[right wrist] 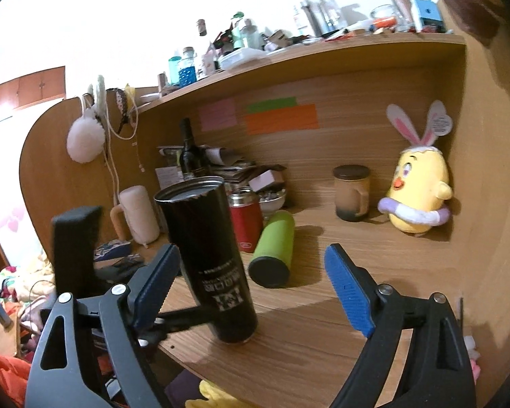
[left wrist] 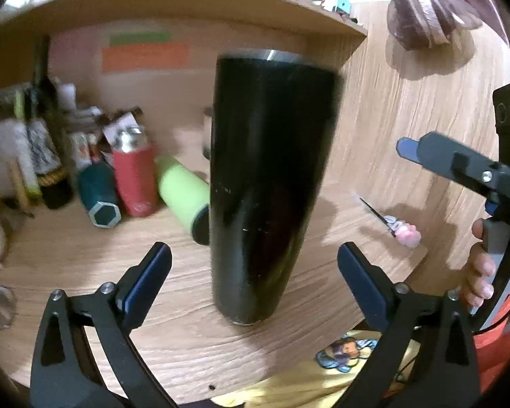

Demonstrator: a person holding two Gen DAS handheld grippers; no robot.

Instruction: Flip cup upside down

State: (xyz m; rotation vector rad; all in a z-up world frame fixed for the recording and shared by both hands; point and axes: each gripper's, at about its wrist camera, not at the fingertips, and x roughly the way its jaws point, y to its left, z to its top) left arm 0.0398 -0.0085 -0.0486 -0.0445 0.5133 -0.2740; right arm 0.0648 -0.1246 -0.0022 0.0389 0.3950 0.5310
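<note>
The cup's (left wrist: 272, 187) upper rim is smearing with motion blur in the left wrist view, and the items behind it are too soft to identify with confidence. Print on the cup's lower wall is showing in the right wrist view but is not legible. The left gripper (left wrist: 255, 261) is standing with its jaws wide apart, one on either side of the cup's lower half, neither pad touching it. The right gripper (right wrist: 251, 272) is likewise spread wide; its left pad (right wrist: 156, 282) is sitting just beside the cup (right wrist: 207, 258), and contact cannot be confirmed (the cup is overlapping it in that view). The cup, a tall black tumbler, is standing upright with its mouth up, on the wooden desk (right wrist: 289, 340), near the front edge. Behind the cup, a green bottle (right wrist: 273, 251) is lying on its side, with a red flask (right wrist: 246, 219) standing just beside that bottle.
</note>
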